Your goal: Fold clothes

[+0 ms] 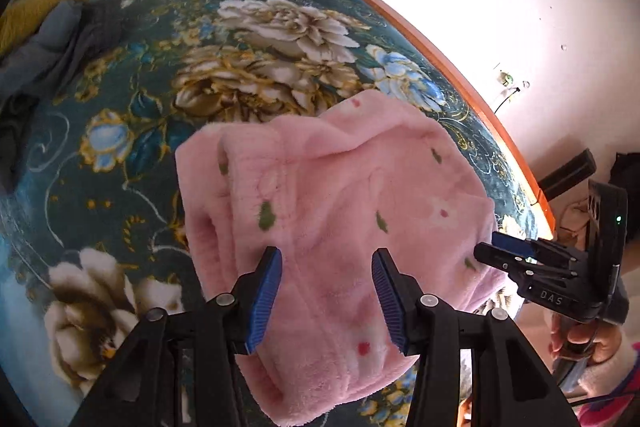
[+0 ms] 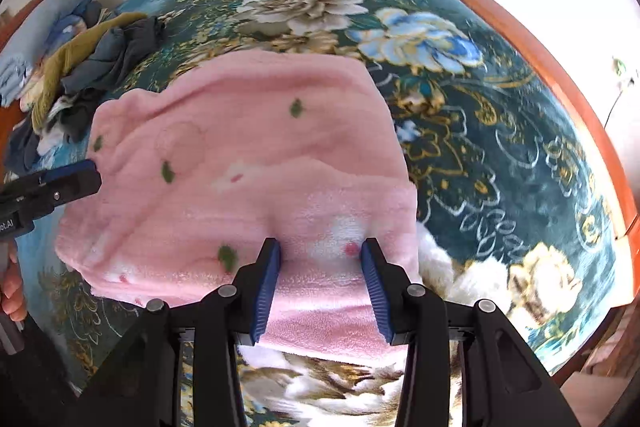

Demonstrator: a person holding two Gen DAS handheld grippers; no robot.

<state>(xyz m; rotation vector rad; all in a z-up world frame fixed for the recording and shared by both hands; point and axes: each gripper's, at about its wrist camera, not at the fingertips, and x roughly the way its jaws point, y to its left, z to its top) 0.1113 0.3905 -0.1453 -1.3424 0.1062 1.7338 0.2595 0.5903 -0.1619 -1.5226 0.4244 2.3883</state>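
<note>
A pink fleece garment [image 1: 332,211] with small green and red spots lies folded into a thick bundle on a floral bedspread [image 1: 168,75]. My left gripper [image 1: 327,301] is open, its blue pads over the near edge of the garment. My right gripper [image 2: 320,287] is open too, its pads straddling a raised fold of the same garment [image 2: 256,155]. In the left wrist view the right gripper [image 1: 520,255] sits at the garment's right edge. In the right wrist view the left gripper [image 2: 68,179] touches the garment's left edge.
A pile of other clothes [image 2: 88,67], mustard, grey and blue, lies at the far left of the bed [image 1: 48,39]. An orange wooden bed frame edge [image 2: 560,67] runs along the right side, with a white wall beyond [image 1: 500,7].
</note>
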